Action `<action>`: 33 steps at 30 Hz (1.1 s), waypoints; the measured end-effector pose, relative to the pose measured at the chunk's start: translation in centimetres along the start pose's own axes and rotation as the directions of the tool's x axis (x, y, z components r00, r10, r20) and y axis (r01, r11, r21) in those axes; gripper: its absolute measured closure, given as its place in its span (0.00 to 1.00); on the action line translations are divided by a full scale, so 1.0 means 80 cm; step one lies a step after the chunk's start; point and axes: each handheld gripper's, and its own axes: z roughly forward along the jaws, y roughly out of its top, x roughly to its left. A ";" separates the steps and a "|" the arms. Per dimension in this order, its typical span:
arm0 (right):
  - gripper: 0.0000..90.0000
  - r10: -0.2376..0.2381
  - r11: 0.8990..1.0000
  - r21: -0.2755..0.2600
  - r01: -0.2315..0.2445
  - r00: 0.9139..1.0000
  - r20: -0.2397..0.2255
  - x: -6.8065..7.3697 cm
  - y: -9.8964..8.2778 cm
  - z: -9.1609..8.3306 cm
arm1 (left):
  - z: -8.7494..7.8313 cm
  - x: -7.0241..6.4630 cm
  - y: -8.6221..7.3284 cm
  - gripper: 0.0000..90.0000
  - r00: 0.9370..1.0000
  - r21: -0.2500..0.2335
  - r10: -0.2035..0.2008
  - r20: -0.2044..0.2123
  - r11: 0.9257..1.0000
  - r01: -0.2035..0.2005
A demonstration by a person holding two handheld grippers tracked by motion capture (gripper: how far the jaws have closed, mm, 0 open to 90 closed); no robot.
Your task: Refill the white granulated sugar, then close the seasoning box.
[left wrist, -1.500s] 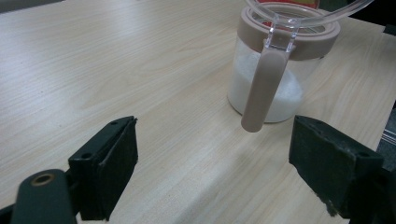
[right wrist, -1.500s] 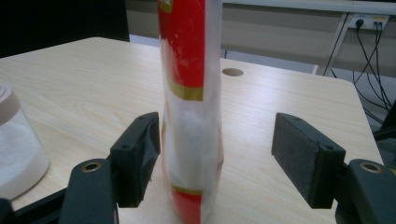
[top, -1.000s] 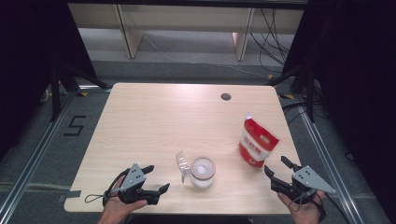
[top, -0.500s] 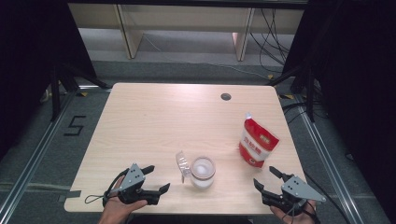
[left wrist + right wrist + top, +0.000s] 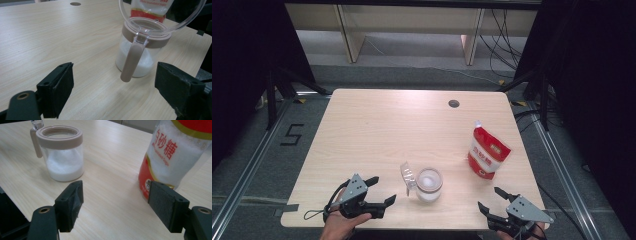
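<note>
A clear glass jar with a beige collar stands near the table's front edge, partly filled with white powder. Its clear lid is flipped open on the left. A red-and-white sugar bag stands upright to its right. My left gripper rests open left of the jar, pointing at it. In the left gripper view the jar and its beige handle lie ahead of the empty left gripper. My right gripper is open at the front right; in its view the jar and bag stand beyond the right gripper.
A round cable hole sits at the table's far right. The light wooden table is bare across its far and left parts. Shelving legs and cables stand on the floor behind it, dark curtains on both sides.
My right gripper has drawn back toward the table's near edge and slightly left. The left gripper, jar and bag have stayed put.
</note>
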 end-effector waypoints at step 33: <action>0.33 -0.049 0.998 0.026 0.048 0.999 0.005 0.008 -0.006 0.000 | 0.009 -0.021 0.036 0.90 0.999 -0.089 0.039 0.035 0.995 -0.036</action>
